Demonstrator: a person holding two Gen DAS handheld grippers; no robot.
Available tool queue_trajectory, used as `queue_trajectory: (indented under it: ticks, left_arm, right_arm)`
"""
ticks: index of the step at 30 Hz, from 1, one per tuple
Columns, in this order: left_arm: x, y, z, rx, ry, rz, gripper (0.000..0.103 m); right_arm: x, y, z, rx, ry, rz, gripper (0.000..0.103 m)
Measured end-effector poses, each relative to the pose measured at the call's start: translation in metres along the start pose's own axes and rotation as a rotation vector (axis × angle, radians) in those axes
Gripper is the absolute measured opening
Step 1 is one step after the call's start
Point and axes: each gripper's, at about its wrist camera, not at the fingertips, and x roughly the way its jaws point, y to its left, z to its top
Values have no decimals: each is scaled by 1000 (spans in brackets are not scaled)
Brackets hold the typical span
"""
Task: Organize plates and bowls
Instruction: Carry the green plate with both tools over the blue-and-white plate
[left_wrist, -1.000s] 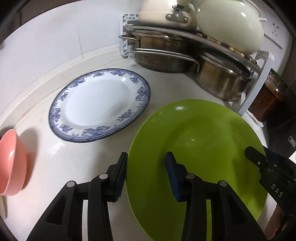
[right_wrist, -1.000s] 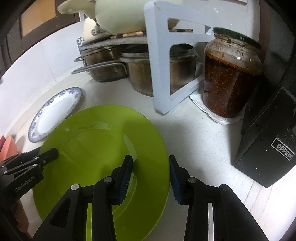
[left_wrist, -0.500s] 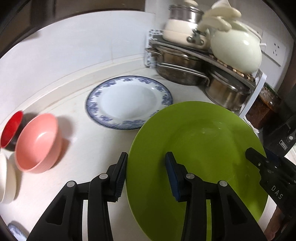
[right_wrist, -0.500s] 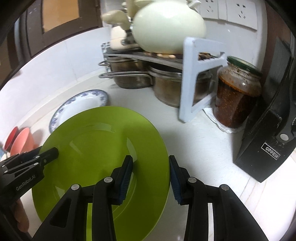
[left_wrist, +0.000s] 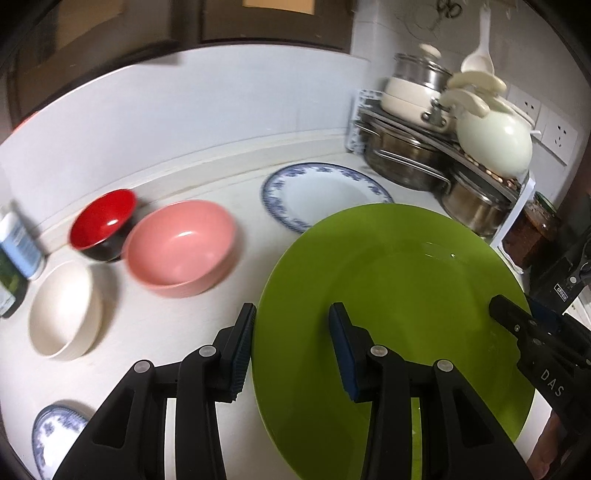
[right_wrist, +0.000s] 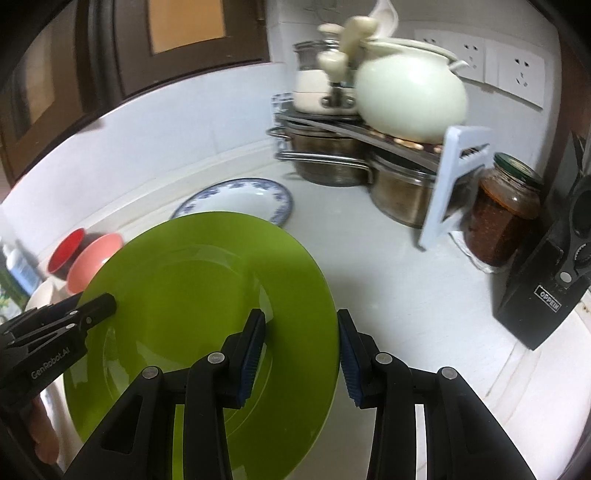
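— White counter all along the tiled wall, pots stacked on a corner rack at about one o'clock. Where's the green plate?

— Up off the counter, carried between both tools. The left gripper has its rim at nine o'clock of the plate: one finger sits outside the edge, the other lies over the plate's face. The right gripper does the same at the plate's three o'clock edge, rim running between its two blue pads.

— Clamped, then?

— The fingers stand partly apart on both, with the rim between them. I cannot tell whether the pads actually press on it, though nothing else carries the plate.

— What's under it?

— A blue-patterned plate lies flat on the counter at twelve o'clock from the green one, its near edge hidden behind the green rim. Off at ten o'clock sit a pink bowl, a red bowl just beside it, and a cream bowl nearer. A jar of something dark red stands at the rack's right foot, with a black block beyond.
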Motion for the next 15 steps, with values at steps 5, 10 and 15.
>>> queue_trajectory:
  ticks: [5,10,15]
  left_arm:
    - [-26,36,-15,-49,-15,39,40]
    - [-48,71,-27,-95,-29,79,40]
    - [-72,106,-42,-144,-49,124,40]
  right_arm:
    - [-14,31,-6,-40,-11,39,40]
    - [-26,67,-12,-88,-21,81,40]
    - [-37,102,-16,-134,-30,131,40]
